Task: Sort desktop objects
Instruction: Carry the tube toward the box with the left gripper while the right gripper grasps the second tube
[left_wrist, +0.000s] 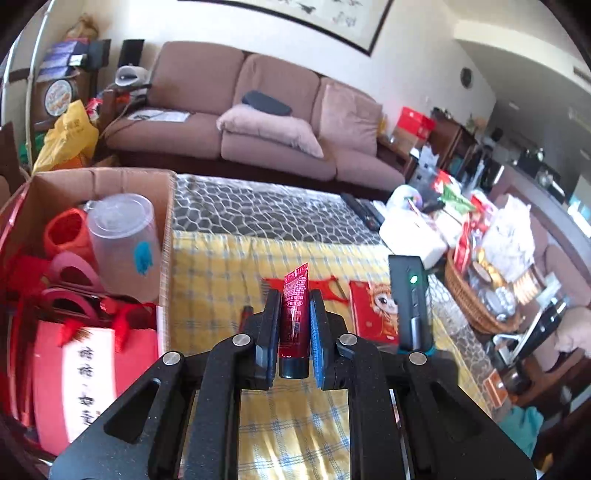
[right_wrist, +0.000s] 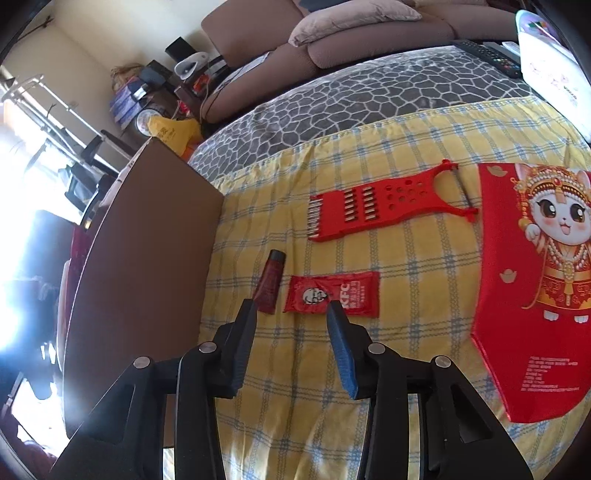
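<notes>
My left gripper (left_wrist: 294, 295) is shut on a dark red tube (left_wrist: 294, 314), held upright above the yellow checked cloth (left_wrist: 221, 266), cap down between the pads. The cardboard box (left_wrist: 168, 236) stands just left of it, holding a clear plastic cup (left_wrist: 123, 236), red items and a red gift bag (left_wrist: 92, 369). My right gripper (right_wrist: 291, 308) is open above the cloth (right_wrist: 406, 258). A red KFC sachet (right_wrist: 332, 293) lies at its fingertips. A second dark red tube (right_wrist: 269, 284) lies beside the left finger. A red plastic grater (right_wrist: 384, 203) lies farther off.
A red bag with a cartoon cat (right_wrist: 535, 288) lies at the right; it also shows in the left wrist view (left_wrist: 373, 310). The box's side wall (right_wrist: 147, 266) is at the left. A wicker basket of snacks (left_wrist: 476, 295), a tissue box (left_wrist: 413, 232) and remotes (right_wrist: 491, 55) sit beyond.
</notes>
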